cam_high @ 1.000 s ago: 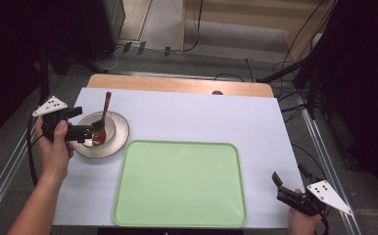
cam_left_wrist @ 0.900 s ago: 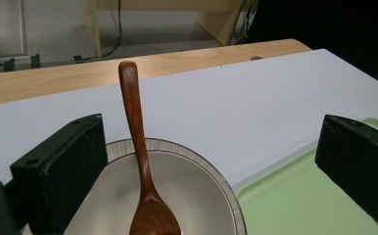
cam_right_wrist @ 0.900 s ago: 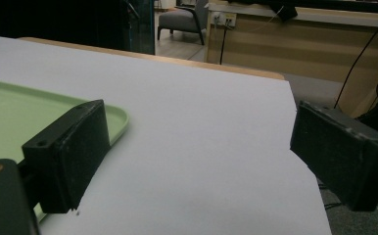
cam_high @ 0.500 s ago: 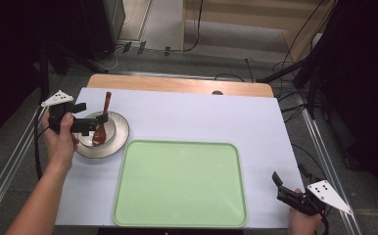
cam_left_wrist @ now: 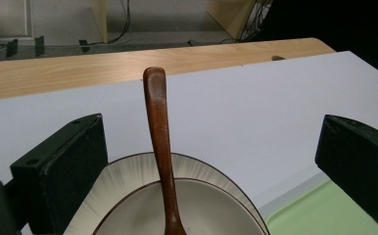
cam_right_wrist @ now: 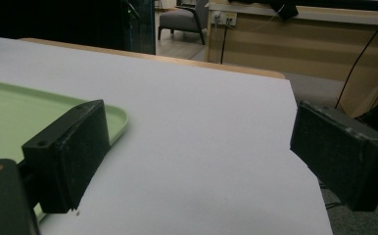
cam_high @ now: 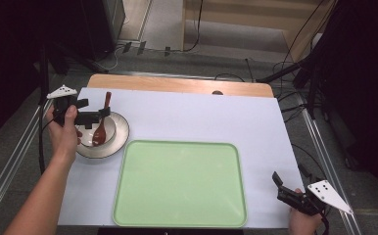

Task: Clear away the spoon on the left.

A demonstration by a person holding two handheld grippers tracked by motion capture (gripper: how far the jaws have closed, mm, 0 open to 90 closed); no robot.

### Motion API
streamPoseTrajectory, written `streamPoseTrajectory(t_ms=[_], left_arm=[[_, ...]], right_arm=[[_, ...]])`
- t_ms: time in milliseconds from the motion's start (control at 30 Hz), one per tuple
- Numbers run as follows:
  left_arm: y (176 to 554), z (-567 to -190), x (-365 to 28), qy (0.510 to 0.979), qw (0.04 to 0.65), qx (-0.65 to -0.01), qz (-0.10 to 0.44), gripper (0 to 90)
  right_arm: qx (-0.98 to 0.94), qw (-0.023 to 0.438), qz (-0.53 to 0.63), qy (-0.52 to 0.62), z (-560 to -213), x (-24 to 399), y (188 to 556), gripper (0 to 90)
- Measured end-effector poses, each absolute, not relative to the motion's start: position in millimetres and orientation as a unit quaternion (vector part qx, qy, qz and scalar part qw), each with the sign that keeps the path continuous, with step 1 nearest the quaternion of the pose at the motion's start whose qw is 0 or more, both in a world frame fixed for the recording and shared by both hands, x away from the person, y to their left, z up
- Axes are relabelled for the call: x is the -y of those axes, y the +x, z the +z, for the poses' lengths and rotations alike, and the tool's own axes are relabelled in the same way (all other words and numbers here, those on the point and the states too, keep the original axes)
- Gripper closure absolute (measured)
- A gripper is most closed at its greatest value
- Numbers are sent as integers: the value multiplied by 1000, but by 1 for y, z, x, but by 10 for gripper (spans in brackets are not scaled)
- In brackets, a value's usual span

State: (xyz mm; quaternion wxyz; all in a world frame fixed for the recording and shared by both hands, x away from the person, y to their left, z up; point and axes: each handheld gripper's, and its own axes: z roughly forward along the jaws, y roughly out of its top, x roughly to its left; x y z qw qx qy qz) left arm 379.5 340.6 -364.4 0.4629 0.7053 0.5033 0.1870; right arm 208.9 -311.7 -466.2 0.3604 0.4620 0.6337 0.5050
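While the jaws stand wide, each view runs as below.

High view, spoon: wooden spoon (cam_high: 101, 122) left of centre in frame, scoop end down in the bowl (cam_high: 120, 138), handle running toward the upper edge of the frame, past the bowl's far rim.
High view, left gripper: left gripper (cam_high: 99, 114) over the bowl, open, its jaws look to sit either side of the spoon handle; holding nothing.
High view, right gripper: right gripper (cam_high: 278, 181) at lower right of frame, past the tray's (cam_high: 128, 196) corner, well apart from spoon and bowl.
High view, nearer hand: left one by far; the right plays no part in the coming grab, as I judge it.

Left gripper view, key relation: spoon (cam_left_wrist: 160, 147) stands mid-frame between the two black jaws, long axis running straight up the frame along the gripper's own pointing line, so the jaws would close across the handle.
Left gripper view, gap: clear space both sides of the handle, no contact yet; likely next move is a squeeze.
Left gripper view, bowl: bowl (cam_left_wrist: 211, 183) at bottom centre, rim under the jaws.

Right gripper view, state: right gripper (cam_right_wrist: 197, 161) open and empty over bare table (cam_right_wrist: 201, 122); tray (cam_right_wrist: 11, 112) corner at left of frame.
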Motion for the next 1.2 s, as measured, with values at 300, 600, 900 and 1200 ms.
streamPoseTrajectory(t_ms=[300, 600, 900, 1200], left_arm=[[395, -369, -338, 705, 453, -520, 167, 0], [408, -375, -340, 702, 415, -557, 159, 36], [424, -381, -343, 683, 388, -608, 116, 287], [431, -390, -347, 676, 386, -623, 76, 438]], right_arm=[[-633, 360, 507, 461, -466, 312, 209, 82], [-634, 360, 506, 461, -467, 312, 209, 82], [-633, 360, 507, 461, -467, 312, 209, 82], [-633, 358, 508, 462, -467, 313, 209, 82]])
